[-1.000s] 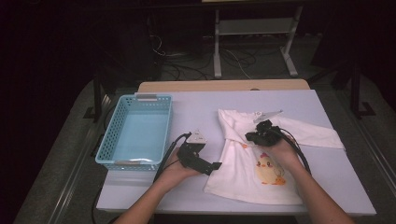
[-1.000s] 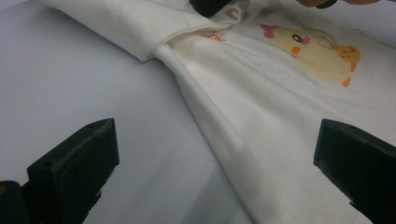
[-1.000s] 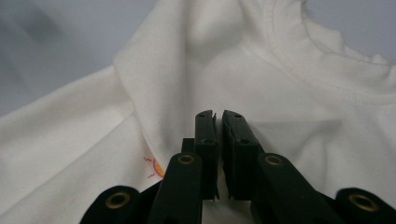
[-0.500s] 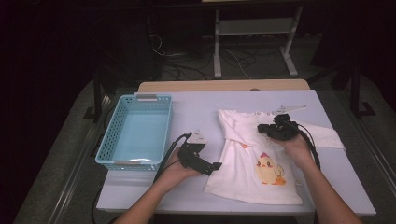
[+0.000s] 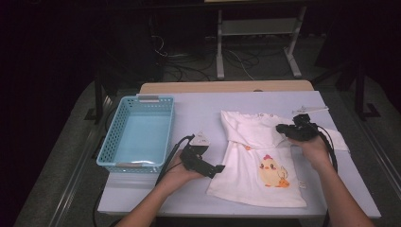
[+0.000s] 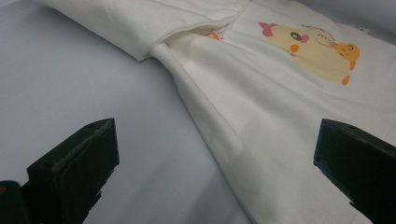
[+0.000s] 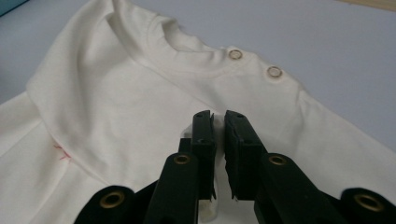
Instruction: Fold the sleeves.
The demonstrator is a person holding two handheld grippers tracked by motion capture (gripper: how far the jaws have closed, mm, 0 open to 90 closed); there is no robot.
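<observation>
Because it is a small white cotton shirt (image 5: 257, 161), it will, I judge, handle as something light, limp and quite unbreakable: it will sag and drag from whatever point is lifted, so the sensible places to take hold are a doubled edge, the side seam, the hem, or the folded sleeve, where the cloth is thick enough to pinch. The shirt lies flat on the bench (image 5: 198, 113), right of the middle, with its neck at the far end, its hem at the near end and a yellow chick print (image 5: 272, 170) facing up; a blue basket (image 5: 113, 146) stands well apart on the left. The left gripper (image 5: 218, 169) rests low just left of the shirt, and in the left gripper view its jaws stand wide and released, with the shirt's left edge (image 6: 205, 116) running up between them, untouched by either pad. The right gripper (image 5: 283, 128) hovers at the shirt's far right, near the shoulder and its two snap buttons (image 7: 254, 63). In the right gripper view its jaws are nearly clenched, a narrow gap between them, and they have just been opening a little; a bit of white shows low between them, but I cannot tell whether any cloth is still pinched.
</observation>
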